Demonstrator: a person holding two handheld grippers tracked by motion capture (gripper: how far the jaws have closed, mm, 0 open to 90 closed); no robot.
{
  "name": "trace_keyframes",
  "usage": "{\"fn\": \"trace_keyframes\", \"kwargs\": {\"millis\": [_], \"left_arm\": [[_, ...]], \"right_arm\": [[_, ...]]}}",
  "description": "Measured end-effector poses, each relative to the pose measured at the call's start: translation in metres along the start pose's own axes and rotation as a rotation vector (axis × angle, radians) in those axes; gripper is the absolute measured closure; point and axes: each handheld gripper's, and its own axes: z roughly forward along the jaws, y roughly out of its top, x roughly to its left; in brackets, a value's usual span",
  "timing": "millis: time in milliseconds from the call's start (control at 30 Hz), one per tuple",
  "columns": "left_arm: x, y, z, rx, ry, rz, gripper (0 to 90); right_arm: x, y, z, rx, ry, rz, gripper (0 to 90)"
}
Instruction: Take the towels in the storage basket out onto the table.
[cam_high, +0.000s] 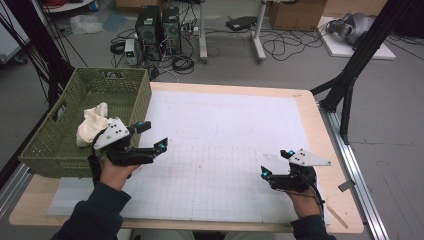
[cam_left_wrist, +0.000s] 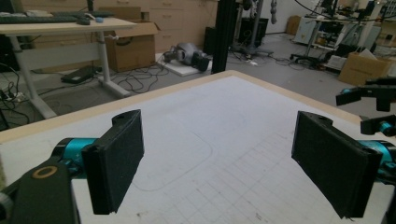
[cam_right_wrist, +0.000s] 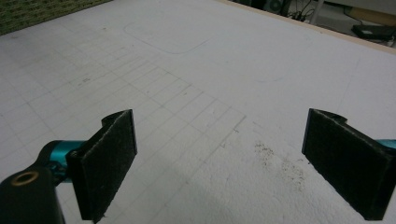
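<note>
My left gripper (cam_high: 153, 136) hovers beside the green woven basket (cam_high: 55, 150) at the table's left, jaws wide apart and holding nothing. A crumpled cream cloth (cam_high: 92, 124) lies in the basket, just behind the gripper's grey plate. In the left gripper view my left gripper (cam_left_wrist: 224, 168) looks across the white gridded mat (cam_left_wrist: 219, 121). My right gripper (cam_high: 276, 163) rests low over the mat's near right part, open and empty. In the right gripper view my right gripper (cam_right_wrist: 224, 168) has only the bare mat (cam_right_wrist: 196, 70) between its black pads.
The white mat (cam_high: 225, 135) covers most of the wooden table (cam_high: 320, 125). A black frame leg (cam_high: 350, 75) stands off the right edge. Computer towers (cam_high: 157, 25), cables and boxes sit on the floor beyond the table.
</note>
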Motion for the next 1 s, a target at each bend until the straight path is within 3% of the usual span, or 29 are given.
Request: {"fn": "trace_keyframes", "kwargs": {"millis": [167, 400, 767, 1000], "left_arm": [[0.009, 0.014, -0.008, -0.006, 0.018, 0.009, 17.3], [0.028, 0.027, -0.020, -0.012, 0.057, -0.013, 17.3], [0.070, 0.043, -0.040, 0.012, 0.143, -0.033, 17.1], [0.100, 0.039, -0.051, 0.049, 0.211, -0.062, 17.1]], "right_arm": [[0.000, 0.000, -0.001, -0.001, -0.010, -0.006, 9.2], [0.001, 0.000, -0.001, -0.002, -0.009, -0.007, 9.3], [0.001, 0.000, 0.001, 0.003, -0.010, -0.012, 9.3], [0.000, 0.000, 0.002, 0.002, -0.013, -0.020, 9.2]]}}
